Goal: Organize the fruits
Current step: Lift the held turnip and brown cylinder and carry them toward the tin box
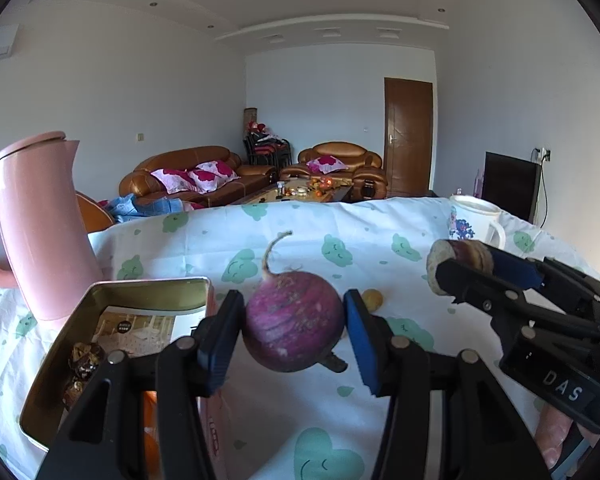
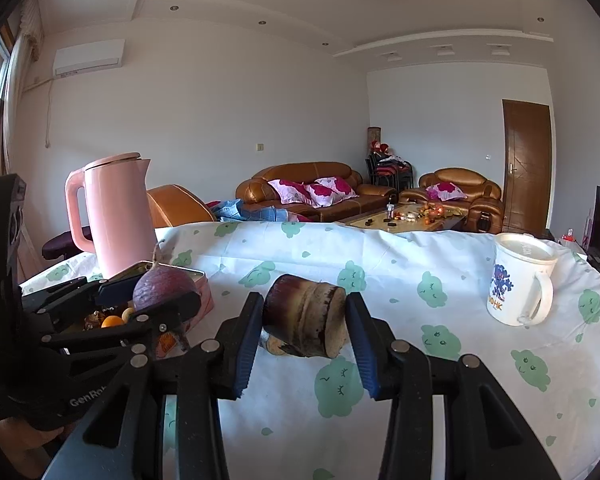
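Left tool point(image 1: 294, 318) pinching purple radish point(image 1: 294, 320), right tool point(image 2: 304, 320) pinching brown stump point(image 2: 306, 316), both above counter point(image 2: 420, 344). Tin point(image 1: 148, 286) near left holds few bits; neither placed yet.

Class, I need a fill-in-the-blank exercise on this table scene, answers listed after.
1. The left claw grips a ___ turnip.
2. The kettle is ___ in colour.
3. The right claw grips a stubby ___ shoot.
4. The white ___ carries a blue print.

Answers: purple; pink; bamboo; mug
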